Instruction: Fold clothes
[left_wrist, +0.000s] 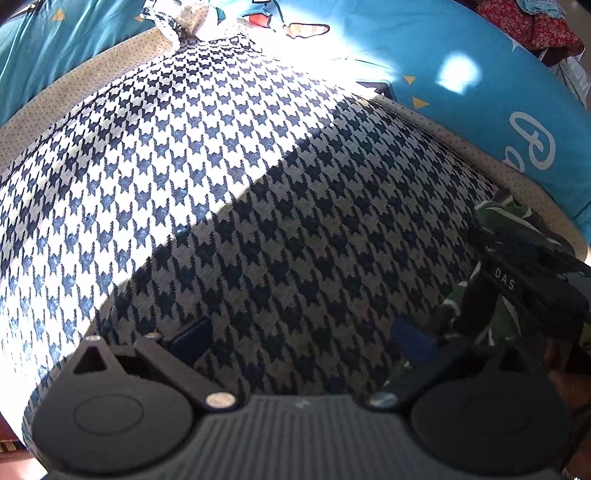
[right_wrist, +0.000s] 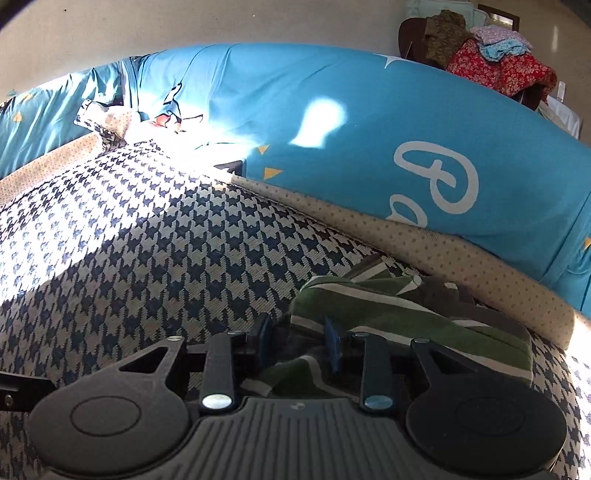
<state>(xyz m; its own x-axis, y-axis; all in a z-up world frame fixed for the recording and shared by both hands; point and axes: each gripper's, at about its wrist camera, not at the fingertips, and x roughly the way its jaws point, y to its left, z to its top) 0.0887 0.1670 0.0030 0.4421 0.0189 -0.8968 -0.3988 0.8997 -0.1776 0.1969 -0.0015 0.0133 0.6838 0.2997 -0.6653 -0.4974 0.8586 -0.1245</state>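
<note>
we are finding the right gripper (right_wrist: 297, 341) clamping a bunched green-and-white striped garment (right_wrist: 399, 314) on the houndstooth-patterned mat (right_wrist: 147, 240); no fold is showing yet. the left gripper (left_wrist: 301, 341) is standing released, grasping nothing.

we see houndstooth cloth (right_wrist: 155, 236) spread in front | striped garment (right_wrist: 388, 306) on it, right, near | dotted strip (right_wrist: 461, 251) behind garment | bedsheet (right_wrist: 332, 85) behind strip | clothes pile (right_wrist: 491, 62) far right
</note>
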